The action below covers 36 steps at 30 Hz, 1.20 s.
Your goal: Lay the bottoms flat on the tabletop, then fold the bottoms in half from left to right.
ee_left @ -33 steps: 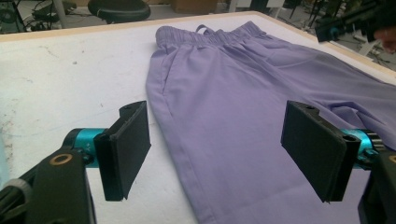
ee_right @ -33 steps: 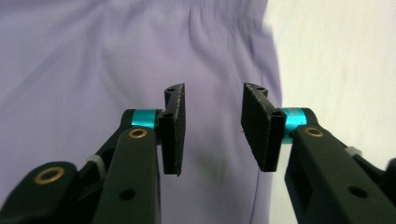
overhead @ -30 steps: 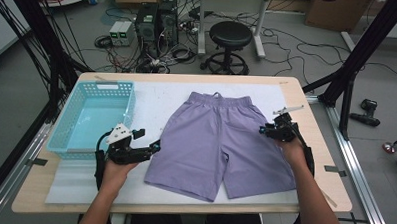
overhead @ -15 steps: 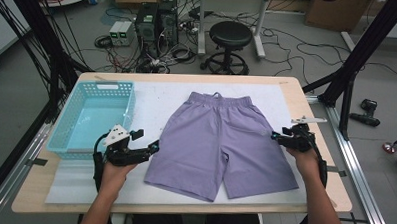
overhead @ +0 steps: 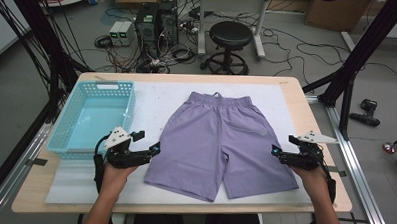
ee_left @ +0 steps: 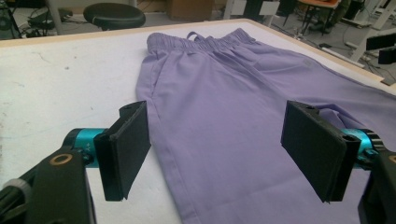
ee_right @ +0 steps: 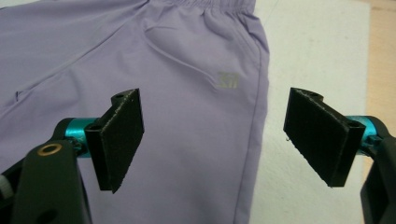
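High view, near edge first. Left tool (overhead: 152, 151), at seven o'clock on the tabletop (overhead: 292, 90), rests at the outer hem of the left leg of the shorts (overhead: 220, 143); its jaws stand spread, the hem edge between them and neither pad pressing on it. Right tool (overhead: 276, 151), at four o'clock, sits just beside the outer edge of the right leg; its jaws have just been opening and stand wide apart, with the side seam lying beneath the gap and nothing pinched. The lilac shorts lie flat at the centre on a white mat (overhead: 157, 98), legs toward six o'clock, waistband toward twelve. A light-blue basket (overhead: 68, 132) stands at nine to ten o'clock, well apart from the shorts.
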### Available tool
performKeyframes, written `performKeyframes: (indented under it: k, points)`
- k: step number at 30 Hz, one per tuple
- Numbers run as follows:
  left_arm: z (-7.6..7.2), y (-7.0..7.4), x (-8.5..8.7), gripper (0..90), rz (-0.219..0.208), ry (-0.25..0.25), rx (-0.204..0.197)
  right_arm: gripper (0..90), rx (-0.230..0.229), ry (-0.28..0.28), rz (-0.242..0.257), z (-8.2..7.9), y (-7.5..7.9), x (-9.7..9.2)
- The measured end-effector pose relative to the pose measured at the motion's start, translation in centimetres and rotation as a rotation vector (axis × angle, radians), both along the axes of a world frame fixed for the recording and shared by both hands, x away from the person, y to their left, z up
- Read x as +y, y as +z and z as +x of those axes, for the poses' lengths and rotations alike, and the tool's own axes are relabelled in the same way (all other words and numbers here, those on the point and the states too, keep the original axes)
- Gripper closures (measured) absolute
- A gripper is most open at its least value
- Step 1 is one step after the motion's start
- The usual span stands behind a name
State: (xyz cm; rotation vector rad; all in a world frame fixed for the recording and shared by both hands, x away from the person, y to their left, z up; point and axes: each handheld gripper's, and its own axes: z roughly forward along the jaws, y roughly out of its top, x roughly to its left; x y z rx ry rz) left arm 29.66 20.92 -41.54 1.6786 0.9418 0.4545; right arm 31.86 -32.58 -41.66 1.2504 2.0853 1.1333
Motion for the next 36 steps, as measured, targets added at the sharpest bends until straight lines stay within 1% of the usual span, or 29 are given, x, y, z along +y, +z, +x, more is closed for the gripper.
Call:
performKeyframes:
  k: [2,5,9,13,17,21,23,25,27,28,29,32,34,36]
  points:
    - [-0.1,-0.1,0.0,23.8,-0.003,-0.012,0.007,20.0,-0.009,-0.007,-0.002,-0.1,0.1,-0.1]
    - [-0.3,-0.1,-0.1,23.8,-0.007,-0.019,0.005,20.0,-0.009,-0.018,0.014,-0.1,0.1,-0.3]
    - [-0.6,-0.1,-0.1,23.8,-0.012,-0.015,0.002,20.0,-0.008,-0.016,0.027,-0.2,0.1,-0.1]
    - [-0.9,-0.4,-0.1,23.8,-0.018,-0.011,0.019,20.0,-0.008,-0.012,0.032,-0.2,0.2,0.1]
    - [-1.3,-0.5,-0.1,23.8,-0.009,-0.012,0.021,20.0,-0.006,-0.007,0.034,-0.1,0.2,0.5]
    - [-1.7,-0.8,0.0,23.8,0.002,-0.003,0.027,20.0,-0.008,0.013,0.031,-0.1,0.2,1.0]
    - [-1.9,-1.1,0.0,24.5,0.008,-0.003,0.044,20.0,-0.008,0.019,0.028,-0.1,0.2,1.1]
    - [-2.3,-1.4,-0.1,26.7,-0.006,-0.017,0.057,20.0,-0.008,0.019,0.025,-0.2,0.2,1.2]
    - [-2.6,-1.8,-0.1,28.6,0.008,-0.013,0.067,20.0,-0.007,0.014,0.019,-0.3,0.2,1.2]
    - [-2.7,-2.1,-0.1,28.6,0.006,-0.013,0.073,20.1,-0.008,0.012,0.02,-0.3,0.2,1.1]
    - [-2.8,-2.2,-0.1,29.2,0.002,-0.009,0.079,20.1,-0.008,0.01,0.022,-0.4,0.2,1.1]
    - [-3.1,-2.8,-0.2,33.3,0.01,0.002,0.096,20.1,-0.013,0.004,0.031,-0.5,0.3,0.9]
    - [-3.4,-3.2,-0.3,35.2,0.029,0.015,0.102,20.1,-0.011,0.001,0.031,-0.7,0.3,0.9]
    - [-3.6,-3.7,-0.4,35.3,0.034,0.036,0.114,20.1,-0.009,0.001,0.032,-0.7,0.2,0.8]
